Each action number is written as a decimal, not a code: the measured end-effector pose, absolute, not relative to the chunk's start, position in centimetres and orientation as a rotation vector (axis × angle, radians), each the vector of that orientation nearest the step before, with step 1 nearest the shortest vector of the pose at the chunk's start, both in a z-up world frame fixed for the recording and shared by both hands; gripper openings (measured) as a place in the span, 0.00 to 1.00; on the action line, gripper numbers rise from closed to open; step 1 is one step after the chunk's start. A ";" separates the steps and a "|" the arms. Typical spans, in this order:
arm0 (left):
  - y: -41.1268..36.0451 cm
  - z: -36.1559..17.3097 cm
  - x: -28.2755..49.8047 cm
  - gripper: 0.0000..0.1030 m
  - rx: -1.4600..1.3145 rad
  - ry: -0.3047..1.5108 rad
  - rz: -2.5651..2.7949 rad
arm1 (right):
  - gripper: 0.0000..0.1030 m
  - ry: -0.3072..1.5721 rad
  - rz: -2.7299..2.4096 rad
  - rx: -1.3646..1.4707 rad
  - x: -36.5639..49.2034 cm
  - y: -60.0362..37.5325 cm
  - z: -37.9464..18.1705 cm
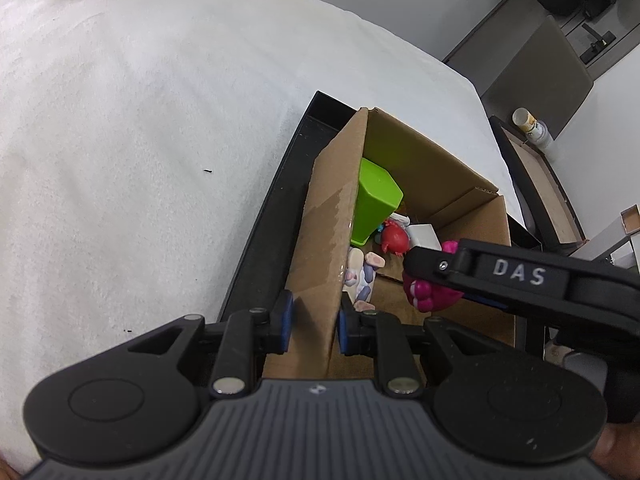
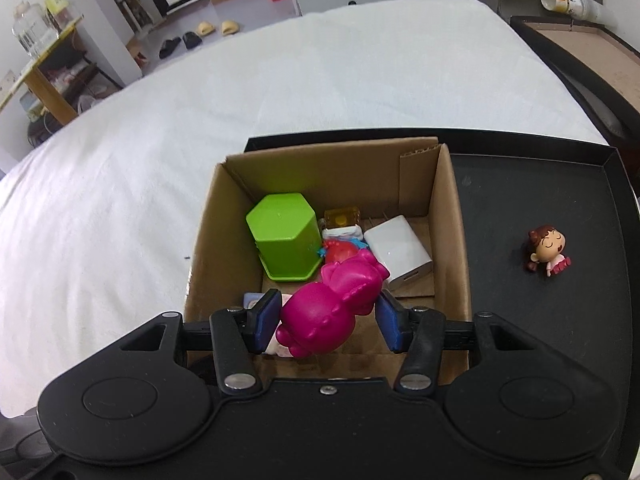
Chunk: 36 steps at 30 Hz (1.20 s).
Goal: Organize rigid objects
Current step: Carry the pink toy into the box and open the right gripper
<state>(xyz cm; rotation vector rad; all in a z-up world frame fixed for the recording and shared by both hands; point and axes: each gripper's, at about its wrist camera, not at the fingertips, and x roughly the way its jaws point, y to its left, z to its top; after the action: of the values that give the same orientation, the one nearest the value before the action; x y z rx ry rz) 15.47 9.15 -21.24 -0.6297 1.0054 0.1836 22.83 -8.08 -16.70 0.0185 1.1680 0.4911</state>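
A white bed (image 2: 200,128) is filling the scene, with shoes and shelves showing far off at the left of the room. On it, a black tray (image 2: 536,208) is carrying a cardboard box (image 2: 448,216). Over on the left side, the left gripper (image 1: 314,322) is pinching the box's left wall, blue fingers (image 1: 285,320) sitting closed on either face of the cardboard. Moving inward, a green hexagonal cup (image 2: 282,236) is lying upside down inside the box, then a red toy (image 2: 340,252), then a white block (image 2: 398,250) toward the right wall. Just above the box's near end, the right gripper (image 2: 328,316) is holding a magenta figurine (image 2: 332,308); the toy is sitting squarely between the fingers (image 2: 267,316), its left side touching the left one, though contact at the right one is hard to tell. Further right, on the bare tray, a small doll figurine (image 2: 546,250) is lying well apart from the box.
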 end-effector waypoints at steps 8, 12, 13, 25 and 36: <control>9.3 -21.3 15.5 0.19 -0.635 1.006 0.182 | 0.50 1.235 0.493 -0.104 23.6 -7.0 -17.5; 9.4 -21.4 15.6 0.20 -0.646 1.004 0.179 | 0.52 1.244 0.490 -0.150 23.7 -6.4 -18.1; 9.5 -21.4 15.6 0.20 -0.651 1.004 0.181 | 0.53 1.237 0.504 -0.143 23.7 -6.3 -18.0; 9.4 -21.4 15.6 0.20 -0.643 1.002 0.187 | 0.52 1.216 0.529 0.002 23.6 -9.1 -16.3; 9.3 -21.0 15.3 0.20 -0.626 0.986 0.200 | 0.63 1.147 0.570 0.066 22.7 -11.9 -13.8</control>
<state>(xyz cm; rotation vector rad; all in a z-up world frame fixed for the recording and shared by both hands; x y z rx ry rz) 15.34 9.34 -20.96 -0.6255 0.9863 0.1995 22.72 -11.89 -13.81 0.0664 1.1468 0.5699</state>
